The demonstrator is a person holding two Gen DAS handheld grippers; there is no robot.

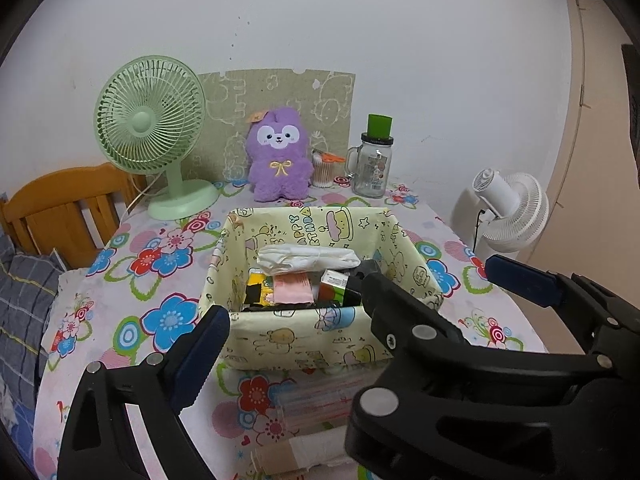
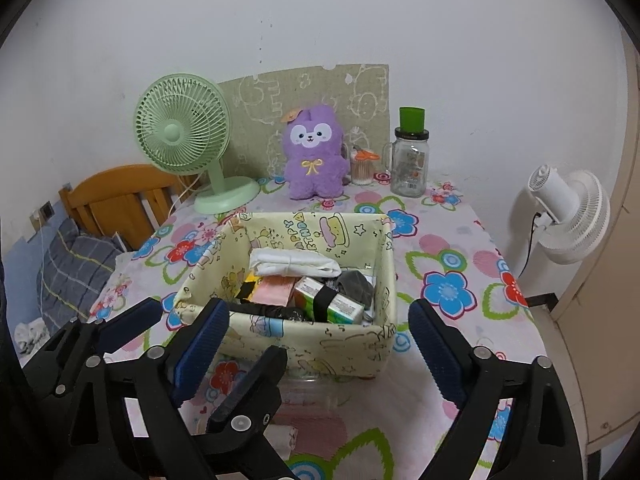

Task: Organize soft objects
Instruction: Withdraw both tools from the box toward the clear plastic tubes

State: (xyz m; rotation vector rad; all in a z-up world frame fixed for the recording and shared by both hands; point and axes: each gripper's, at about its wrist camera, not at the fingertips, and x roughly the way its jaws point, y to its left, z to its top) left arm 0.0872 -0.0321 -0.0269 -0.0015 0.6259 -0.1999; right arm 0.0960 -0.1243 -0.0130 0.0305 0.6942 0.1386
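Note:
A pale yellow cartoon-print fabric box (image 1: 296, 340) (image 2: 348, 344) stands mid-table, holding a rolled white cloth (image 1: 308, 258) (image 2: 294, 263), a pink pack (image 1: 292, 289), a green carton (image 2: 330, 300) and a grey cloth (image 2: 356, 282). A purple plush bunny (image 1: 280, 156) (image 2: 314, 152) sits upright at the back. My left gripper (image 1: 352, 312) is open and empty in front of the box. My right gripper (image 2: 320, 344) is open and empty, its fingers either side of the box's near wall. The right gripper's fingers (image 1: 524, 280) also show in the left wrist view.
A green desk fan (image 1: 154, 136) (image 2: 188, 140), a cotton-swab jar (image 1: 323, 169) and a glass mug jar with a green cap (image 1: 372, 160) (image 2: 410, 156) stand along the back. A white fan (image 2: 568, 212) is off the right edge. A wooden headboard (image 1: 68, 204) is left. A clear wrapped item (image 1: 320, 400) lies near the front.

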